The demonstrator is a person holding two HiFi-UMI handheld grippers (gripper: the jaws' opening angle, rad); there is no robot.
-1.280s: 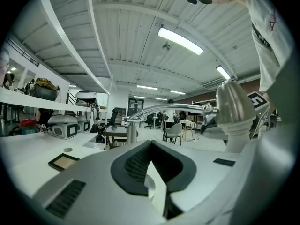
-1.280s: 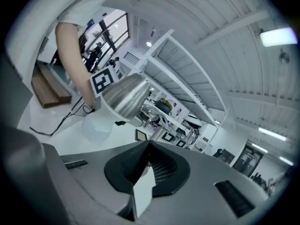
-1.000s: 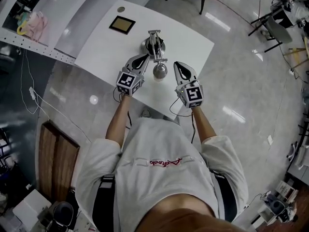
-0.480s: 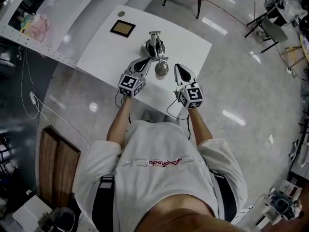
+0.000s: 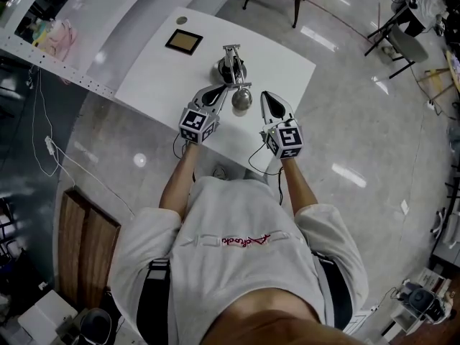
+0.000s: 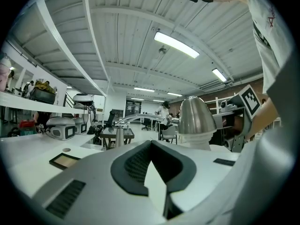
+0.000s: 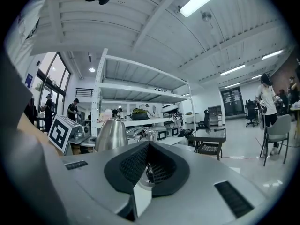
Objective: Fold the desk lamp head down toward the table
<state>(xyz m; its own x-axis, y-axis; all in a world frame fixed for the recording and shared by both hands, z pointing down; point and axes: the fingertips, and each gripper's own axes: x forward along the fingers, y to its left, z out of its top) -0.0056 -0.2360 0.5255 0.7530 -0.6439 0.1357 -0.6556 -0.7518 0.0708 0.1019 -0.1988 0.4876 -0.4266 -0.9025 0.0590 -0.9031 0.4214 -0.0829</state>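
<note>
The left gripper [image 5: 217, 93] and right gripper [image 5: 268, 97] are both clenched, jaws together with nothing between them. The desk lamp [image 5: 231, 67] stands on the white desk [image 5: 154, 74], its metal head [image 5: 241, 100] hanging between the two grippers. A dark square pad [image 5: 182, 42] lies farther back. A glossy floor [image 5: 359, 113] surrounds the desk.

a flat framed square [image 5: 182, 41], perhaps a pad; a small round disc [image 5: 182, 20] near it.

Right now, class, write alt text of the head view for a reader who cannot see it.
From above: a person's left gripper and right gripper, both shut, flank a metal lamp head over a white table.
</note>
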